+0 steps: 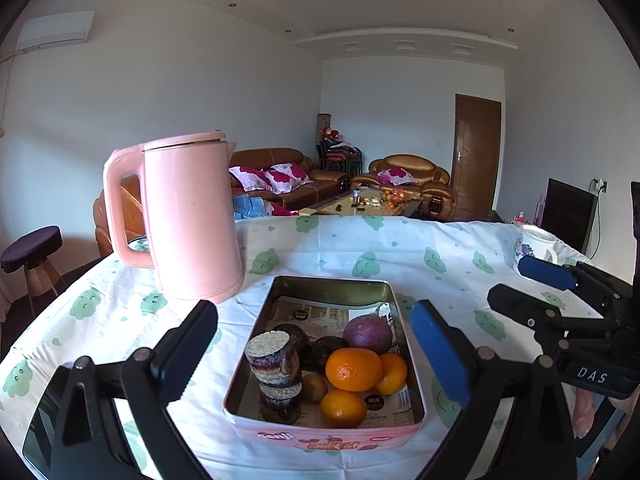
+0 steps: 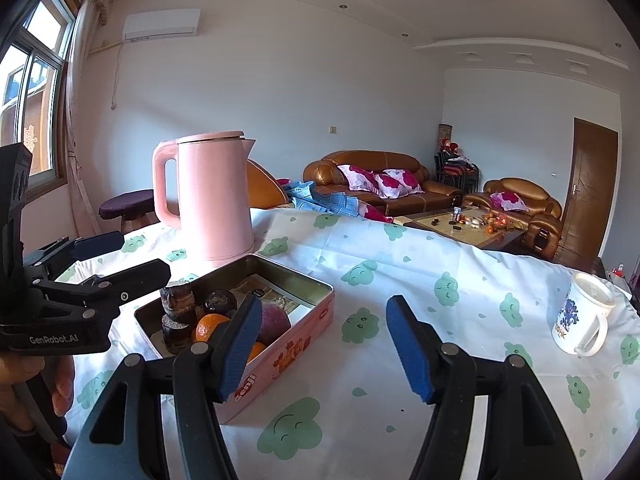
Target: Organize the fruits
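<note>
Beside the kettle (image 1: pixel 192 216), on the table (image 2: pixel 400 264): tin (image 1: pixel 324 426) holding oranges (image 1: pixel 353 369), purple fruit (image 1: pixel 367 333) and stacked cane pieces (image 1: pixel 273 360), probably gathered to keep fruit together. Flanking the tin, left gripper (image 1: pixel 316 354) and right gripper (image 2: pixel 328 350), jaws apart, gripping nothing, likely releasing or reaching.

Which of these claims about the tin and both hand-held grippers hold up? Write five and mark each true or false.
1. The tin holds oranges. True.
2. The left hand-held gripper is shut on an orange. False: it is open and holds nothing.
3. The pink kettle stands inside the tin. False: it stands on the tablecloth behind it.
4. The right hand-held gripper is open and empty. True.
5. The mug lies tipped over. False: it stands upright.
</note>
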{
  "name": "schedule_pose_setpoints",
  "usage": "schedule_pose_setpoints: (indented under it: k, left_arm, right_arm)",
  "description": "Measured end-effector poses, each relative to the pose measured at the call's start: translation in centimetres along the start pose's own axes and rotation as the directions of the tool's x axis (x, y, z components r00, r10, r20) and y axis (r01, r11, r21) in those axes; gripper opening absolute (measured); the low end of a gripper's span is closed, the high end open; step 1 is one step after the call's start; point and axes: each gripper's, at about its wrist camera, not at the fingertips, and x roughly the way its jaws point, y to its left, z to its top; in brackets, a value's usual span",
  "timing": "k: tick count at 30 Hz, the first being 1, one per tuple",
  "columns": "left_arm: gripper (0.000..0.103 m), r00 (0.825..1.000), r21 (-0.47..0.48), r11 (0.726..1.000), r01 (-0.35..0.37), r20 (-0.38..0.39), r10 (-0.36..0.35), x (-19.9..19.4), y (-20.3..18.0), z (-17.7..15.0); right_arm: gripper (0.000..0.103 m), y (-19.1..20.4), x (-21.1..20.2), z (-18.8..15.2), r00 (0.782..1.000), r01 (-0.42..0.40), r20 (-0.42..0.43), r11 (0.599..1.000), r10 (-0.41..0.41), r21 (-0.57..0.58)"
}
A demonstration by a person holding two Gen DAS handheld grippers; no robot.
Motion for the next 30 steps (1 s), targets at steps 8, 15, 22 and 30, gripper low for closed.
schedule_pose_setpoints:
  k: [8, 15, 22, 30]
  left_arm:
    - [0.103, 1.0, 0.005, 1.0, 0.013, 0.012, -0.013, -0.2, 0.0, 0.2]
    - [0.103, 1.0, 0.028, 1.0, -0.003, 0.028, 0.002, -0.4, -0.8, 0.4]
    - [0.103, 1.0, 0.033, 0.999, 0.008, 0.016, -0.008, -0.2, -1.2, 0.3]
    - [0.103, 1.0, 0.044, 0.999, 0.008, 0.006, -0.009, 0.0, -1.3, 0.1]
  right_arm:
    - [0.066, -0.2, -0.4, -0.2, 1.0, 0.02, 0.006, 1.0, -0.02, -0.013]
    - [0.066, -0.3, -0.5, -0.3, 0.999, 0.035, 0.007, 0.999, -0.035, -0.02]
    - [0.066, -0.6, -0.5, -0.5, 0.999, 0.039, 0.003, 0.999, -0.039, -0.016]
    - [0.066, -1.0, -0.3, -1.0, 0.999, 0.04, -0.013, 0.999, -0.041, -0.015]
